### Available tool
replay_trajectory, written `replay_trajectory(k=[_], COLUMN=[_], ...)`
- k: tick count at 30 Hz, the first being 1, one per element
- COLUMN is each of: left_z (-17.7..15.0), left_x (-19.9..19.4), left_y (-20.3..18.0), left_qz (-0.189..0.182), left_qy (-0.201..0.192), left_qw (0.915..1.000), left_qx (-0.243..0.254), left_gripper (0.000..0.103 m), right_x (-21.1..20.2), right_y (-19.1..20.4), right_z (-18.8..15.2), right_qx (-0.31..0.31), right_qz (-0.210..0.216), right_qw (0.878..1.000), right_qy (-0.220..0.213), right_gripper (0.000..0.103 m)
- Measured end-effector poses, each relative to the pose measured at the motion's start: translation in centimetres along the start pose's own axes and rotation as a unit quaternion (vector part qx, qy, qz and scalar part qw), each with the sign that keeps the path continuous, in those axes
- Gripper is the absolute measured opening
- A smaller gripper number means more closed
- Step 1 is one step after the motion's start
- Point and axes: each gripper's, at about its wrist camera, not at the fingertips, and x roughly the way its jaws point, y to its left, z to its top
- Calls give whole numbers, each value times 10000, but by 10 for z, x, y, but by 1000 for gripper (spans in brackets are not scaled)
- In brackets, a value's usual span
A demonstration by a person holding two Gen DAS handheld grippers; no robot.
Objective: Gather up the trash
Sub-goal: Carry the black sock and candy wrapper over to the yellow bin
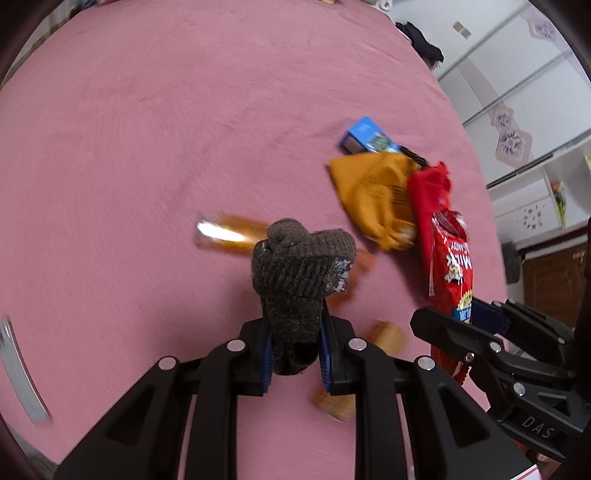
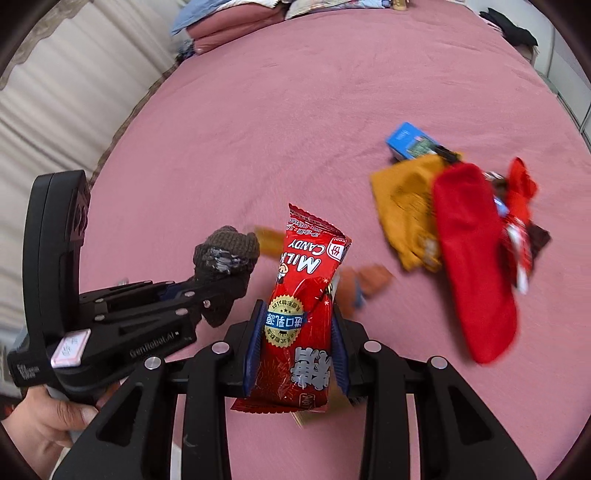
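My left gripper (image 1: pixel 295 354) is shut on a rolled grey-brown sock (image 1: pixel 295 273), held above the pink bedspread (image 1: pixel 147 147). It also shows in the right wrist view (image 2: pixel 225 266), at the left. My right gripper (image 2: pixel 297 350) is shut on a red milk candy bag (image 2: pixel 303 314), held upright above the bed. The bag also shows in the left wrist view (image 1: pixel 448 273). Blurred orange-brown wrappers (image 1: pixel 229 236) lie on the bed under both grippers.
A pile lies at the right: a blue box (image 2: pixel 410 142), a mustard cloth (image 2: pixel 406 203), a red sock (image 2: pixel 476 269) and red wrappers (image 2: pixel 521 221). Folded bedding (image 2: pixel 229 18) sits at the far end. White cupboards (image 1: pixel 517 92) stand beyond the bed's right edge.
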Motion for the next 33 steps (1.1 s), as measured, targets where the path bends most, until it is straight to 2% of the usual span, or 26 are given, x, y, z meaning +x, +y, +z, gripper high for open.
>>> replay_trajectory(k=[4,6,13,16,24,33], left_z=[-27,-38,-64,-71,-75,-75], left_x=[-15,-20,-29,-27,-14,13], left_y=[-34,-53,-106,-123,-186,-305], left_qz=[-65,-38,-372,-576,-728,-865], left_qy=[-90,-117,62,243,478,645], left_qw=[9999,9999,9990,9973,9893,9781], left_qx=[-111,-51,237,394,1168,1782], left_gripper=[19,19,19,19,19,20], right_x=[-32,-50,-92,-107,-142,-200], right_y=[-22,-33,-59,-68,-113,-207], right_z=[-26,-38,-68,-75,-102,-132], right_qx=[-85,-76,135,374,1099,1515], right_qz=[8,53,90,11,-173,-175], right_qw=[10000,10000,9998,9991,9923,9848], right_qy=[15,22,-99,-221,-537,-826], right_gripper=[32,32,32,32,32,32])
